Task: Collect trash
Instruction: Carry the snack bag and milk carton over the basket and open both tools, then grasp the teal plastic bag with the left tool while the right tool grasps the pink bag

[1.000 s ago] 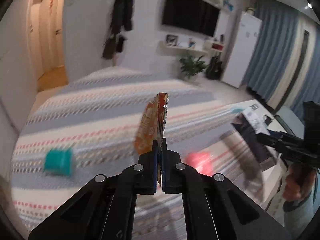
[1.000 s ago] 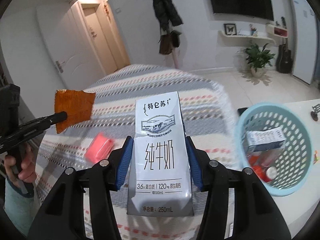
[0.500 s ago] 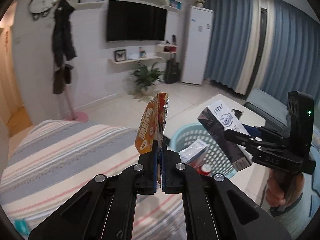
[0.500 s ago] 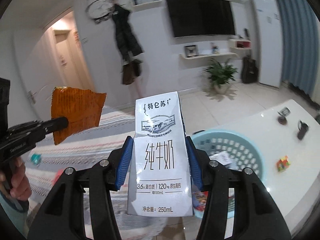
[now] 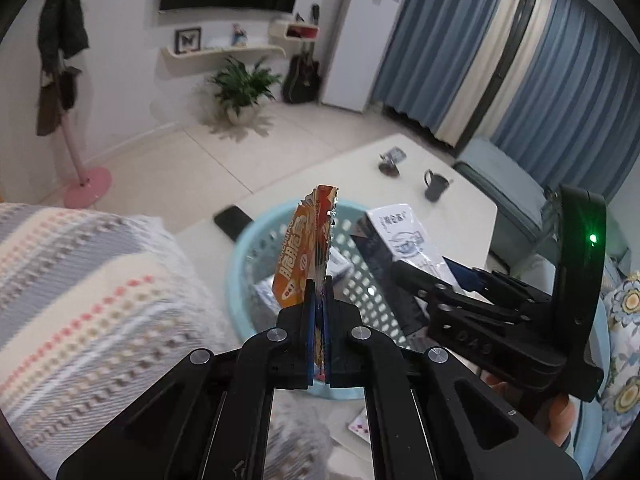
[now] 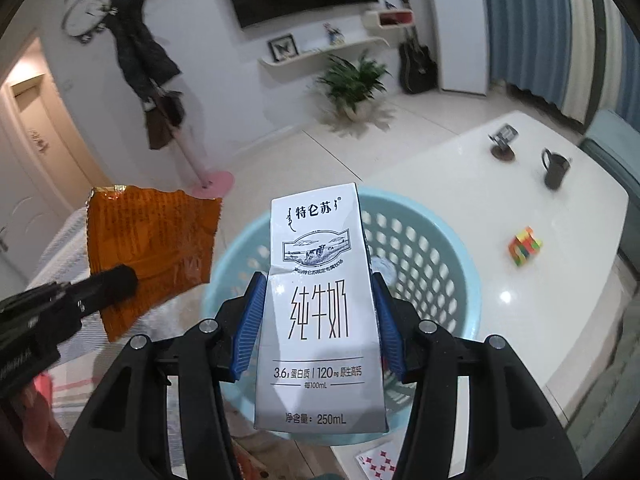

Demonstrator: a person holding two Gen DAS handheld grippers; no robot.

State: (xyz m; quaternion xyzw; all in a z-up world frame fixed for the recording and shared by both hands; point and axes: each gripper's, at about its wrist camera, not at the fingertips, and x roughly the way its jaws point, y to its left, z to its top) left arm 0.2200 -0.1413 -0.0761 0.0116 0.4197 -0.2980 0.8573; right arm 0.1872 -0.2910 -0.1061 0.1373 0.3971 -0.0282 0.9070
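White milk carton (image 6: 318, 304) stands upright in the right claw (image 6: 319, 320); left claw (image 5: 319, 312) pinches an upright orange wrapper (image 5: 306, 252).

basket (image 6: 460, 264) on table (image 6: 560, 280) — carton (image 6: 320, 300) above

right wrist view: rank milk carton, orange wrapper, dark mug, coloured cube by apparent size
Largest to smallest, as they look:
1. milk carton, closest to the lens, so inflated
2. orange wrapper
3. dark mug
4. coloured cube
Mug and cube look close in size; their order is unsure.
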